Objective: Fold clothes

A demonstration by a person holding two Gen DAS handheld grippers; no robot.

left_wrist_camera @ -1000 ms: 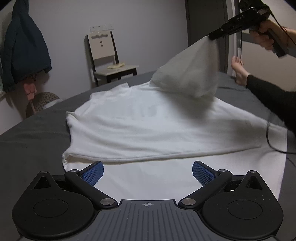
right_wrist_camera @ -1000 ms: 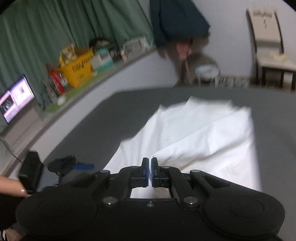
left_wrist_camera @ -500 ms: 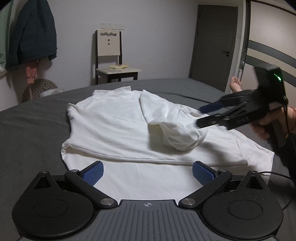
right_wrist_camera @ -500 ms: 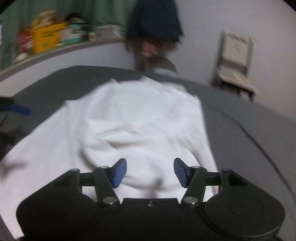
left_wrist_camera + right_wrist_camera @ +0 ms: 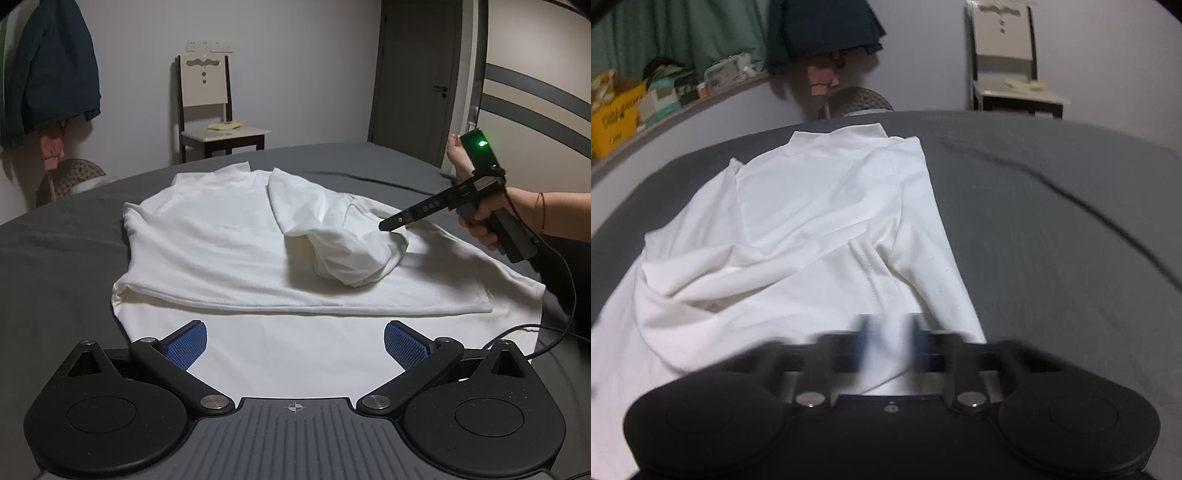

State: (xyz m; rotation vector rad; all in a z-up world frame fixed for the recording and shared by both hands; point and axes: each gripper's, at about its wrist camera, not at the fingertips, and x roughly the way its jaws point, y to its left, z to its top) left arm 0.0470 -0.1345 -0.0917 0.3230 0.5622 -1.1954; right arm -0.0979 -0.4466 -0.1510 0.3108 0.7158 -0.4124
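The right gripper's (image 5: pixel 889 345) own view was smeared by motion: its blue pads showed only as two blurred streaks with white cloth between them, and whether they pressed on that cloth could not be made out there. Its jaws were closing. From the left wrist view the same tool appeared side-on, its black fingers drawn close together with the tips at a bunched hump of fabric; the tips themselves were too small to read. The hand (image 5: pixel 484 223) holding it was cut off at the forearm by the right edge of the frame.

The left gripper (image 5: pixel 294 341) hung over the near hem with its jaws wide apart and nothing between them — two blue pads (image 5: pixel 184 342) with a fine waffle texture on black arms.

One white shirt (image 5: pixel 229 236) lay spread on the grey bed (image 5: pixel 55 258), collar at the far end, hem nearest the left gripper. Its right side was folded over toward the middle, and the sleeve sat rumpled in a rounded lump on top. The cloth looked soft and matte, creased in long ridges.

Far off stood one wooden chair (image 5: pixel 207 107) with a pale seat, and one dark jacket (image 5: pixel 51 70) hung at the far left, partly cut off by the frame.
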